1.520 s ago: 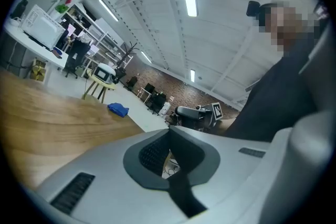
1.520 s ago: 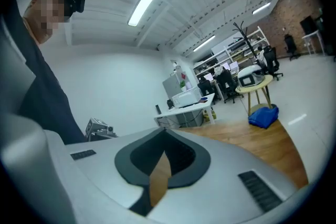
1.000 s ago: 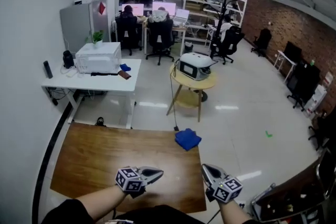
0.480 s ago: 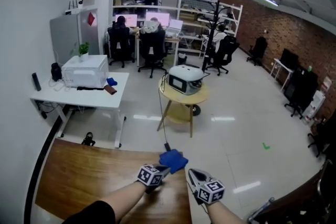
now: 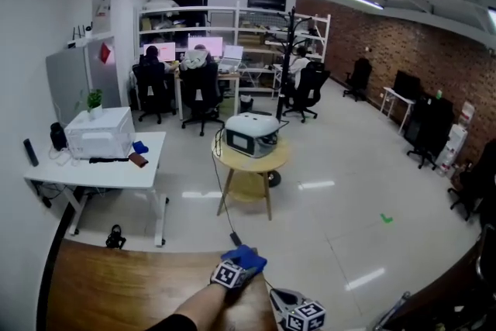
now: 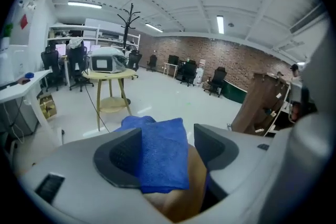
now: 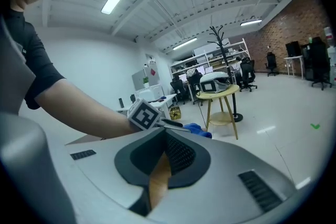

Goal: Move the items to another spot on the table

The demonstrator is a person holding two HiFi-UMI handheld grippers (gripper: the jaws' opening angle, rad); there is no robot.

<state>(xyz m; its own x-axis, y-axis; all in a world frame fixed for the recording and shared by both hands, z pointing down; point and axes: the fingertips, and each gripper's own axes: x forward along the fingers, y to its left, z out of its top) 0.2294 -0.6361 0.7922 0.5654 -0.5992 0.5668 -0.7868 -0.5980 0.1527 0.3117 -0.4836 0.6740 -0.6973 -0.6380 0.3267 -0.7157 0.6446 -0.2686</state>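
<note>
A folded blue cloth (image 5: 248, 256) lies at the far right corner of the wooden table (image 5: 116, 291). My left gripper (image 5: 242, 264) is stretched out to it. In the left gripper view the cloth (image 6: 160, 157) lies between the jaws of the left gripper (image 6: 167, 139), which are opening; the cloth's edge overlaps the left pad and the right pad stands clear of it. My right gripper (image 5: 282, 297) hovers near the table's right front, shut with nothing in it. In the right gripper view the right gripper (image 7: 167, 152) looks towards the left gripper (image 7: 177, 124) and the cloth (image 7: 198, 128).
The cloth sits right at the table's far edge, with white floor beyond. A round wooden side table (image 5: 249, 159) carrying a white appliance stands past it, and a white desk (image 5: 93, 170) is at the left. A dark cabinet (image 6: 260, 105) stands to the right.
My left gripper has moved forward to the blue cloth at the table's far corner and its jaws have parted around it. The head view has tilted up. The right gripper has stayed low.
</note>
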